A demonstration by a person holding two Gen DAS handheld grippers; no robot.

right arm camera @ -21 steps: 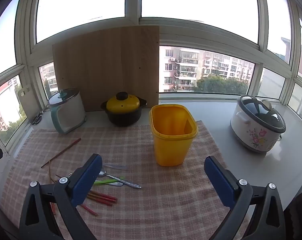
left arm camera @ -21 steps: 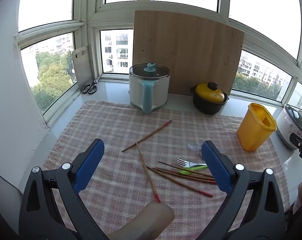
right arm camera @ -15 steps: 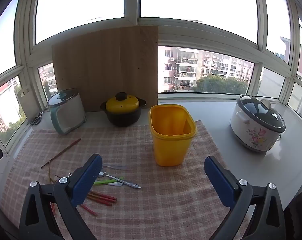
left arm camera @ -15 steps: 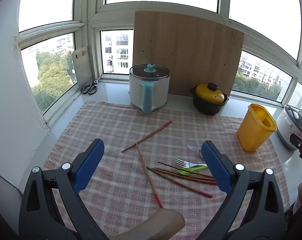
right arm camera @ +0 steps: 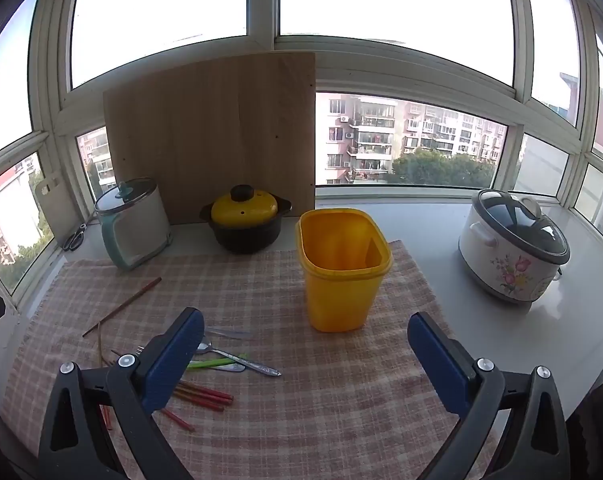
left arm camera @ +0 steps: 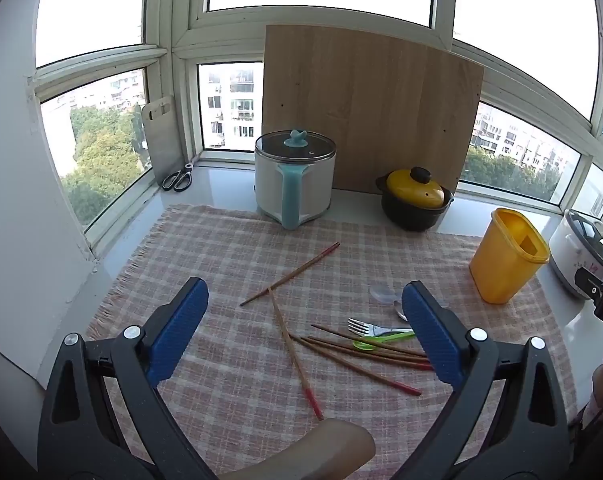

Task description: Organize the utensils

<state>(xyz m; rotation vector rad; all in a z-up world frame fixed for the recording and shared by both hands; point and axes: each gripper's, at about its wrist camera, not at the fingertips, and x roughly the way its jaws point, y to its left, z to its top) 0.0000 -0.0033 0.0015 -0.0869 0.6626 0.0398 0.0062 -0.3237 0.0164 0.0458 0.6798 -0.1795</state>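
on cloth centre: chopsticks [left arm camera: 365, 354] scattered | left gripper [left arm camera: 301, 334] spread wide, empty | right gripper [right arm camera: 303, 354] likewise | advice: pinch one stick mid-shaft, carry to yellow bin [right arm camera: 343, 268]

Spoon [left arm camera: 399, 312] bowl tucked behind the right pad — chopsticks [right arm camera: 199, 394] run under the blue pad [right arm camera: 173, 360] too, tips lost; rice cooker [left arm camera: 585, 256] clipped by the frame edge.
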